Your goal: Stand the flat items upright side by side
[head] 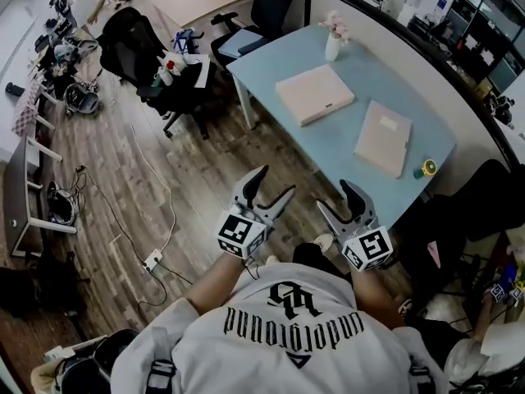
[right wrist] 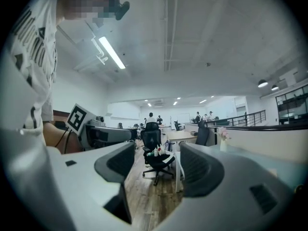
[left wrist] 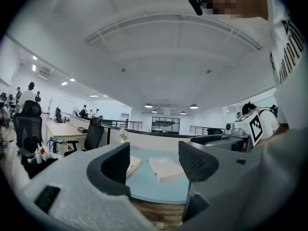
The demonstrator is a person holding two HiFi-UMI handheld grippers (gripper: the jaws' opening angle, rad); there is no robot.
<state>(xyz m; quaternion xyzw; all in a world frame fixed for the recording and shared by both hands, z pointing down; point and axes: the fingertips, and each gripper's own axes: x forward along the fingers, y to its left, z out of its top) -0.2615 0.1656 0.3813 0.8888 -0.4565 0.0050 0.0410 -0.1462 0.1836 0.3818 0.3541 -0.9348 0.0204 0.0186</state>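
Your left gripper and right gripper hover short of the counter, fingers spread and empty. One beige folder lies flat on the counter, and a second folder lies flat nearby, apart from it.

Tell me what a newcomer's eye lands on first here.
The left folder and right folder lie flat and apart on the pale blue table ahead. Nearer, over the wood floor, the left tongs and right tongs are open and empty, side by side. A black chair stands off to the left.
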